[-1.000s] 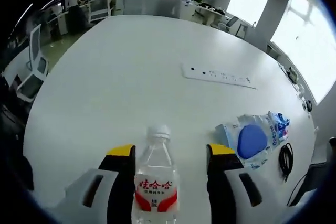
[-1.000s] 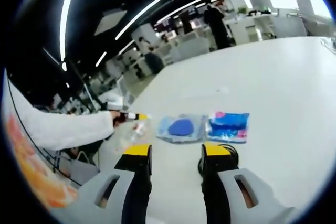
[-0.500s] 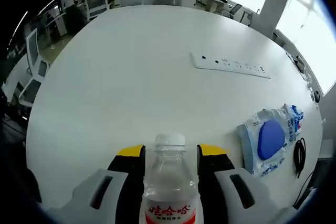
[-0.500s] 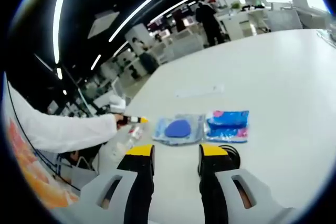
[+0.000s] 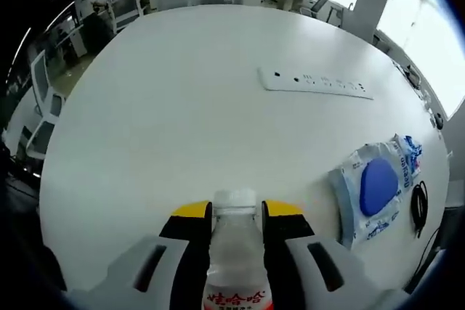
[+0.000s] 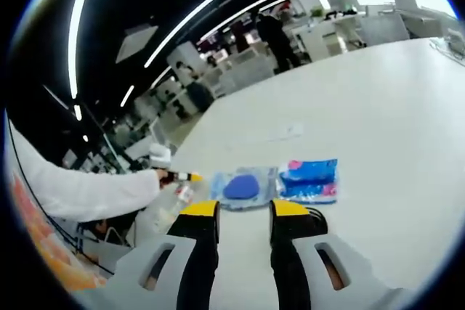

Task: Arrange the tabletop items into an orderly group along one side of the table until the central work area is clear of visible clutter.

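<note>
Left gripper view: left gripper (image 5: 236,212) clamps bottle (image 5: 234,248).
Beside bottle we see blue packet (image 5: 374,188); right gripper (image 6: 244,210) slightly parted, holding nothing.

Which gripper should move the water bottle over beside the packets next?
Left. The left gripper has its jaws closed against the water bottle, ready to carry it. The right gripper holds nothing, hovering near the blue packets and a black cable.

A clear plastic water bottle (image 5: 234,259) stands near the white table's (image 5: 174,99) near edge; a blue-printed clear plastic packet (image 5: 374,188) lies by its right edge, a white power strip (image 5: 317,83) farther back.
</note>
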Motion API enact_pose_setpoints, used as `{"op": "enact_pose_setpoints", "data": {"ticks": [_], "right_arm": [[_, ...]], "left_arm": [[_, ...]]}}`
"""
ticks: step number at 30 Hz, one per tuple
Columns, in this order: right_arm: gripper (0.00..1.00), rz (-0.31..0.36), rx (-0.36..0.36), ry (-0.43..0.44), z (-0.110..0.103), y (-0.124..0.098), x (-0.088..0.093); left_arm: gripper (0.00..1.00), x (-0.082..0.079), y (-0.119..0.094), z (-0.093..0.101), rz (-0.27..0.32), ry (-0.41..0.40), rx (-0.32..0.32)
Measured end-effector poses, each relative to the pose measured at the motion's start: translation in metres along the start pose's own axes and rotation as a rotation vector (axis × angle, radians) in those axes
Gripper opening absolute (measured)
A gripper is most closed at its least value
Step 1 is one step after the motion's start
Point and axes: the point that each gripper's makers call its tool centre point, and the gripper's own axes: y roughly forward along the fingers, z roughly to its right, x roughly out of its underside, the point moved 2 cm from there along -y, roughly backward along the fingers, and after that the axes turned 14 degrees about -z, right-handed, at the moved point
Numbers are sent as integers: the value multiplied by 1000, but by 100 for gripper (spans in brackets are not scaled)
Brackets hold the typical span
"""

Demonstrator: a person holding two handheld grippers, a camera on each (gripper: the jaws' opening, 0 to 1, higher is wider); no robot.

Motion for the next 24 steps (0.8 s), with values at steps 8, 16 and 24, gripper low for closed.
{"op": "enact_pose_setpoints", "data": {"ticks": [8,16,24], "right_arm": [[24,29,-10,14,-1,-10,2],[24,53,-31,0,-12,-16,3],[25,60,-66,-9,-22,-25,10]], "left_arm": [[20,-11,-44,2,117,5,43],[19,-15,-97,-8,238,-2,27],[18,-28,-143,-16,392,-18,-31]]}}
